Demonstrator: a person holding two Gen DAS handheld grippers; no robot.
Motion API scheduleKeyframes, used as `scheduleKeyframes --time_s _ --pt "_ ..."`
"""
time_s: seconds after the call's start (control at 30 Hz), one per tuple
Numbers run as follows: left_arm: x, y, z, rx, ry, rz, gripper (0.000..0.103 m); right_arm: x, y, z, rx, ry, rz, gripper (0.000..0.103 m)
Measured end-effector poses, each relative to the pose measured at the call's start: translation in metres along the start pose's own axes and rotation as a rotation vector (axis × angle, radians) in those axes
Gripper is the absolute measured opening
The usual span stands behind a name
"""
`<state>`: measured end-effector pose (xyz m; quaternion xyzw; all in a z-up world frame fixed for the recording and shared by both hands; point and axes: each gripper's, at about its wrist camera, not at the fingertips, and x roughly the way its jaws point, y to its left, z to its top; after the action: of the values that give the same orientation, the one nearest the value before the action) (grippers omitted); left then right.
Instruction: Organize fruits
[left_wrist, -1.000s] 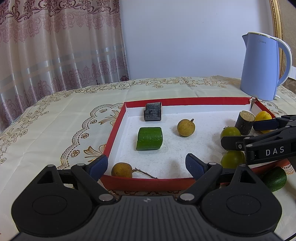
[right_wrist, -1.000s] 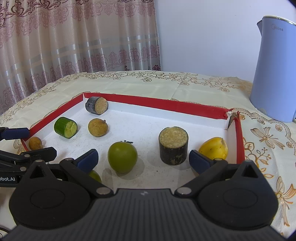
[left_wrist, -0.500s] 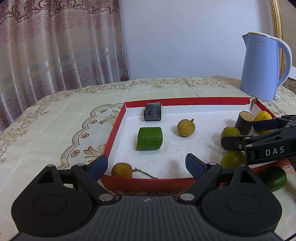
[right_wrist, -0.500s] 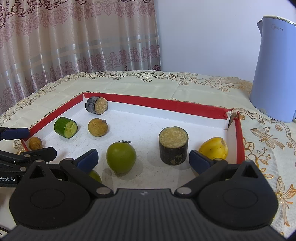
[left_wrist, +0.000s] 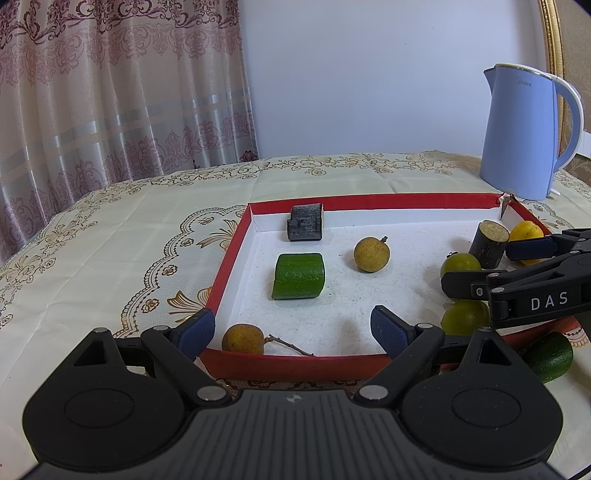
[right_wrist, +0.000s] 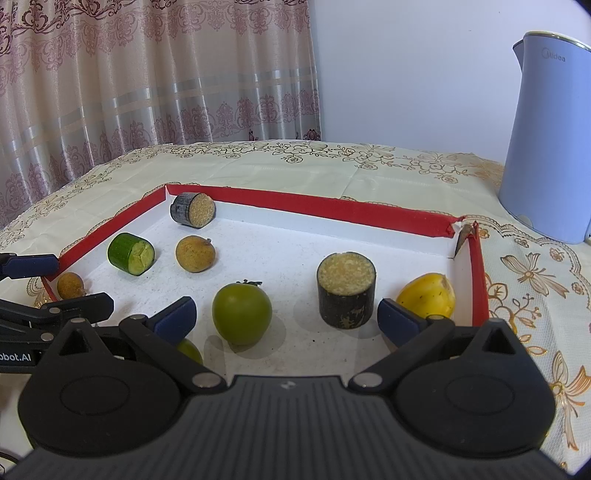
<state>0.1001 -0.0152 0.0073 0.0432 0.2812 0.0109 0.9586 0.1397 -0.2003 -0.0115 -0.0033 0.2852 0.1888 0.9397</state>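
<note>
Fruits scattered in red-rimmed tray, both tongs wide apart and empty

Fruits sit loose across the red-rimmed tray (left_wrist: 369, 201). Using that tray as landmark: brown longan (left_wrist: 242, 338) at its near-left corner with a twig, second longan (left_wrist: 371, 254) mid-floor, cucumber chunk (left_wrist: 298, 275) left of centre, dark cane piece (left_wrist: 304, 222) at the far-left wall. Near its right side: green fruit (right_wrist: 242, 313), upright cane piece (right_wrist: 346, 290), yellow fruit (right_wrist: 426, 295) against the right wall. One green piece (left_wrist: 548, 356) lies outside the tray's near-right corner on the tablecloth.

Left gripper (left_wrist: 293, 330) hangs over the near rim, tongs spread, nothing between. Right gripper (right_wrist: 286, 319) likewise spread and empty, near the green fruit.

Risks, judged: round fruits could roll away when pinched off-centre; the low rim may catch a finger on approach; the two grippers are close and could collide.
</note>
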Motion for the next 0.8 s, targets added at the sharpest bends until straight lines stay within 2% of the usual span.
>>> scheduleKeyframes --time_s 0.8 --pt "-0.0003 -0.0008 -0.0007 0.0 -0.01 0.0 0.092 -0.0005 -0.0003 0.0006 0.0 0.001 0.0 0.103"
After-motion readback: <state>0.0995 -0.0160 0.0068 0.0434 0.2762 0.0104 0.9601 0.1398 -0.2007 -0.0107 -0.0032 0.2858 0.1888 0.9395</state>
